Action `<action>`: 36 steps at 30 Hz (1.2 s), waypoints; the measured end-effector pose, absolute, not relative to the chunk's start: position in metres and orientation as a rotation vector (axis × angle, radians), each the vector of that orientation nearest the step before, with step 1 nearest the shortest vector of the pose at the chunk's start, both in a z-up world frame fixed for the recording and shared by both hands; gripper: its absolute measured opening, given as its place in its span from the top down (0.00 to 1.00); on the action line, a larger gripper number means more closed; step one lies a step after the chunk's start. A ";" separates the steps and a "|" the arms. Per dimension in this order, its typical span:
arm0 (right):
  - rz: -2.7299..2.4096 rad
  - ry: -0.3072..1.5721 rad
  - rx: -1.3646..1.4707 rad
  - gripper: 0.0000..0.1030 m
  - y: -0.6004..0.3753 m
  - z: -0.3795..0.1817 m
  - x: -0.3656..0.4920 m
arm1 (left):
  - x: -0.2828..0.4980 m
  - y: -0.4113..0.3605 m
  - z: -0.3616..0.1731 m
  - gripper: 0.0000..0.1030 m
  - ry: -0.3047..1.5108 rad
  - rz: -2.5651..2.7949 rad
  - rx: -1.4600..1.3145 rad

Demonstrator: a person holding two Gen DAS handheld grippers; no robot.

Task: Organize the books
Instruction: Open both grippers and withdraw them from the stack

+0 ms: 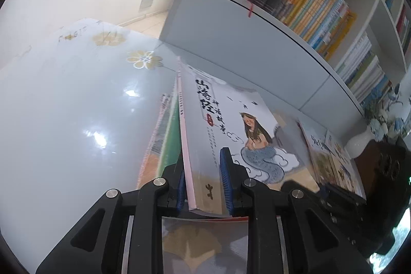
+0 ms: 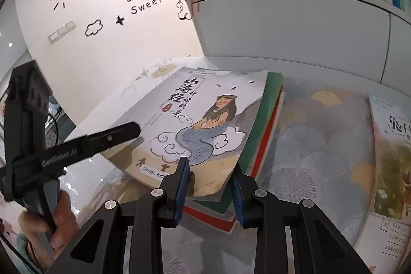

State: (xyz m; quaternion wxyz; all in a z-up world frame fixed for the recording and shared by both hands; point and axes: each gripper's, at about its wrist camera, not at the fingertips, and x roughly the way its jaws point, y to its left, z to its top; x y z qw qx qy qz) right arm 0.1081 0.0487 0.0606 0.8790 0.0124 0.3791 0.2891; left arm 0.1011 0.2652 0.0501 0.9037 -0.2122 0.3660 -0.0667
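Left wrist view takes in the white bookcase [image 1: 246,48] along the right, its shelves packed with dark and yellow spines above a plain white lower panel. Below it spreads the glossy pale tabletop printed with gold flowers [image 1: 77,99], which meets a patterned grey and tan mat [image 2: 316,145] on the right wrist side. On the mat lies a short stack of books with green and red edges [image 2: 264,130], set near the bookcase base. On top of it sits the white picture book with a mermaid on its cover [image 1: 231,125], its spine edge raised so the cover tilts above the stack. Another illustrated book with a pale cover [image 2: 390,161] lies flat on the mat well to the right. A white vase of blue flowers [image 1: 362,143] stands further right by the bookcase. The left gripper [image 1: 203,181] has its blue pads closed on the mermaid book's spine edge near the lower corner. The right gripper [image 2: 210,191] clamps the same book's bottom edge near its other corner. A hand [image 2: 51,227] grips the left tool's handle.
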 end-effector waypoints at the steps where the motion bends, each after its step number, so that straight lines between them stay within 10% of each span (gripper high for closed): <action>1: 0.608 0.788 0.016 0.71 0.051 0.060 0.107 | 0.102 0.266 0.050 0.80 0.755 -0.139 -0.446; 25: 0.595 0.756 -0.054 0.59 0.060 0.057 0.102 | 0.104 0.284 0.046 0.75 0.720 -0.083 -0.504; 36: 0.571 0.778 -0.090 0.31 0.061 0.051 0.106 | 0.107 0.299 0.032 0.75 0.728 -0.103 -0.574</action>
